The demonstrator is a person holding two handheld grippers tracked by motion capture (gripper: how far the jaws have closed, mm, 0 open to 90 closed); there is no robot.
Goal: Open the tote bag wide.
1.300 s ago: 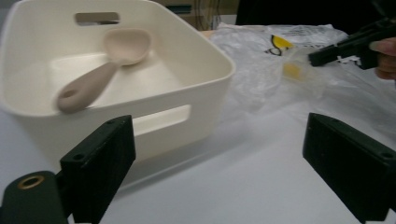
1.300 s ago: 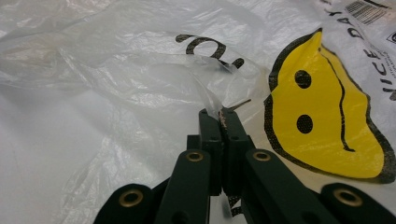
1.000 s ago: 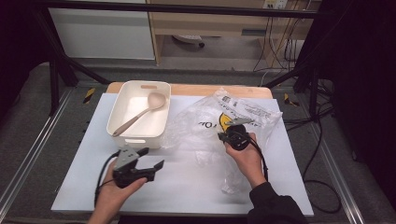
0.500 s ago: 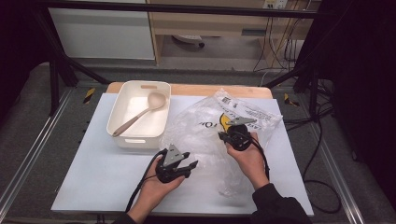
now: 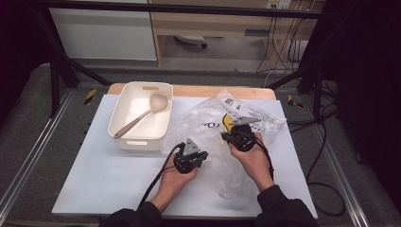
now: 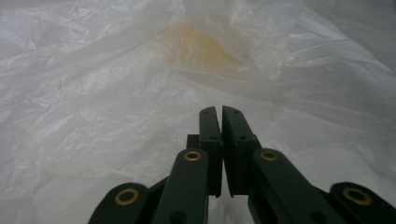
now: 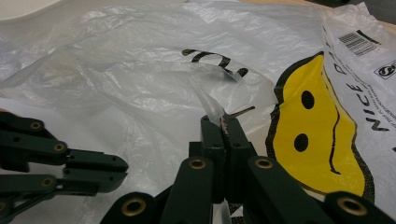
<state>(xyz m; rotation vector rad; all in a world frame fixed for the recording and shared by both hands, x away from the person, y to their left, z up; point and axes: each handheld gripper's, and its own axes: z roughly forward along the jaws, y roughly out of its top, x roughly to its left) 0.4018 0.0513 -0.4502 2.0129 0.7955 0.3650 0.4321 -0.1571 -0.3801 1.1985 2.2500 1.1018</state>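
bag: plastic bag [image 5: 227, 137] crumpled toward tabletop's right edge | right claw [image 7: 223, 122]: pinching a bag edge | left claw [image 6: 220, 114]: just closed, film seemingly caught | done: both grips | left: spreading the mouth open; tub [image 5: 163, 118], spoon [image 5: 140, 117] untouched

Open white desk [image 5: 94, 175] along the near left edge, bare in front of the white rectangular plastic tub [image 5: 124, 122]. Blocked on the right by the crumpled clear plastic bag [image 5: 215, 120], spread from tub to right edge.
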